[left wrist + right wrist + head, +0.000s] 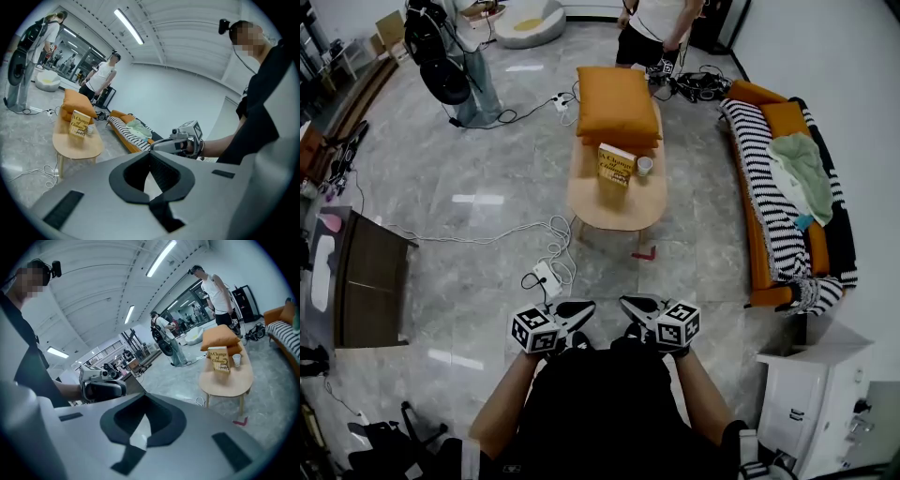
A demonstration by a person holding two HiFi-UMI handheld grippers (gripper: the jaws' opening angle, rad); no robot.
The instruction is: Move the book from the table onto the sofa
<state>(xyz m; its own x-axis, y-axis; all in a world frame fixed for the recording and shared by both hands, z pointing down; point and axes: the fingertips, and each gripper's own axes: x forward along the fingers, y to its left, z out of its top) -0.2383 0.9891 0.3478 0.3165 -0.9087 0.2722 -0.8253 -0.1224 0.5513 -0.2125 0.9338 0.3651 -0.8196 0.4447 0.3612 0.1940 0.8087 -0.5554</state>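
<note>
A yellow book [616, 165] stands upright on the oval wooden table [619, 214], leaning against an orange cushion [617, 105]. It also shows in the left gripper view, book [79, 124], and in the right gripper view, book [219, 359]. The orange sofa [769, 211], with a striped throw and a green cloth, runs along the right wall. My left gripper [579, 309] and right gripper [636, 306] are side by side close to my body, well short of the table. Both are shut and hold nothing; the pads of the left gripper [151, 161] and the right gripper [142, 404] meet.
A paper cup [644, 165] stands beside the book. Cables and a power strip [547, 278] lie on the floor between me and the table, near a red floor mark [645, 252]. A dark cabinet [370, 277] is at left, a white unit [811, 394] at right. Two people [661, 28] stand beyond the table.
</note>
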